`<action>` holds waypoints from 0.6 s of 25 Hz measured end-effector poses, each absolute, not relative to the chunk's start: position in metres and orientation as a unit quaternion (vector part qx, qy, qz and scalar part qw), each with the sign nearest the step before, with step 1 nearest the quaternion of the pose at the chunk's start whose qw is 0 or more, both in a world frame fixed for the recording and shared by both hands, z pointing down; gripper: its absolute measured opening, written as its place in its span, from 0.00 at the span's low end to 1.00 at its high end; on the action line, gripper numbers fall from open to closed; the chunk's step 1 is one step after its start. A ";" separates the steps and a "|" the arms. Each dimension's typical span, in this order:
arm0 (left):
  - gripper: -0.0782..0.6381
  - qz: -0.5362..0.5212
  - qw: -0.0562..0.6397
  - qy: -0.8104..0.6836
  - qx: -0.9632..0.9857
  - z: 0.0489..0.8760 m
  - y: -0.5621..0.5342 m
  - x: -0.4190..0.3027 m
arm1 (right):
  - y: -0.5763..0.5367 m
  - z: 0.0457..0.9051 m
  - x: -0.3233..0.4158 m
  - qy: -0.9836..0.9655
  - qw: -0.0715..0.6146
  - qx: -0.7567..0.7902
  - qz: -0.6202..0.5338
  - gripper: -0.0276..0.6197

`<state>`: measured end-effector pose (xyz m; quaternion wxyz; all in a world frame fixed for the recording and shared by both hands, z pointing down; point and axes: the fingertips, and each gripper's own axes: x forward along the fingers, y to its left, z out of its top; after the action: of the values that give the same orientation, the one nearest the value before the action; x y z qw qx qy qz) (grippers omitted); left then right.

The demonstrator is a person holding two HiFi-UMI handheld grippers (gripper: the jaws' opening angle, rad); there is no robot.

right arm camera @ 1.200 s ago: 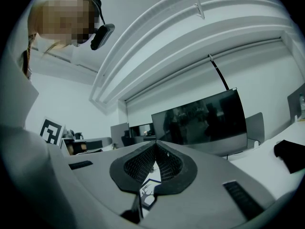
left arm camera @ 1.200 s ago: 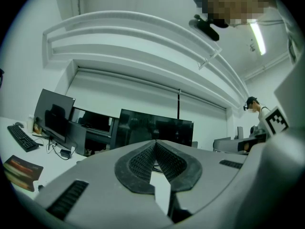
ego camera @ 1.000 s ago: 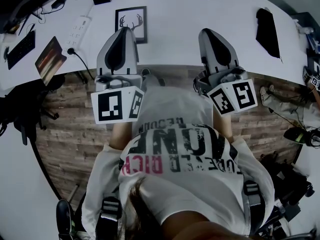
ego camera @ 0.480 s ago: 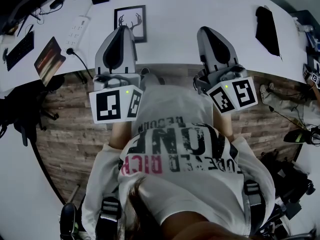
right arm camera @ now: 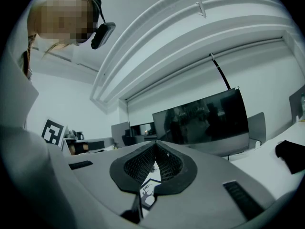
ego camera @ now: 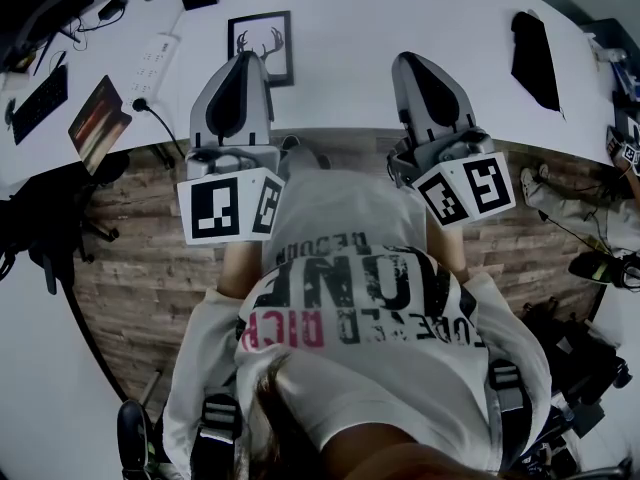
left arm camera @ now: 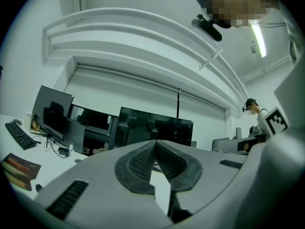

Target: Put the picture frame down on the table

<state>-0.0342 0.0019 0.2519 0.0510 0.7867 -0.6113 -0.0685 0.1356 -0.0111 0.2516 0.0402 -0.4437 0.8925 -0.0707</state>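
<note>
frame (ego camera: 262,48) lies flat on the table (ego camera: 350,38) at 11 o'clock, just beyond my left gripper (ego camera: 244,60), which like the right gripper (ego camera: 408,60) is closed on nothing; looks light, rigid, breakable, so i'd pinch an edge.

table (ego camera: 350,48): white, smooth, matt | floor (ego camera: 150,268): wood planks | jaws: grey matt plastic, blk ribbed pads (left arm camera: 138,168)

Lying flat, face up, on white tabletop (ego camera: 400,38): black-rimmed rectangular picture frame (ego camera: 262,46), white mat, black antler drawing inside. Portrait orientation, long edges running away from near tabletop edge, slightly skewed. Set back a little from that edge, left of tabletop centre. Not held.
</note>
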 end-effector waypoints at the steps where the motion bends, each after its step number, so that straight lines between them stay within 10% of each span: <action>1: 0.11 -0.068 0.052 -0.611 0.787 0.252 0.001 -0.034 | -0.012 0.251 0.135 0.892 0.040 -0.444 -0.070 0.05; 15: 0.11 -0.069 0.061 -0.610 0.787 0.257 -0.008 -0.035 | -0.019 0.251 0.133 0.893 0.036 -0.443 -0.070 0.05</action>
<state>-0.0354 -0.0076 0.2566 0.0608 0.7868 -0.6103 -0.0692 0.1328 -0.0191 0.2515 0.0364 -0.4429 0.8931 -0.0696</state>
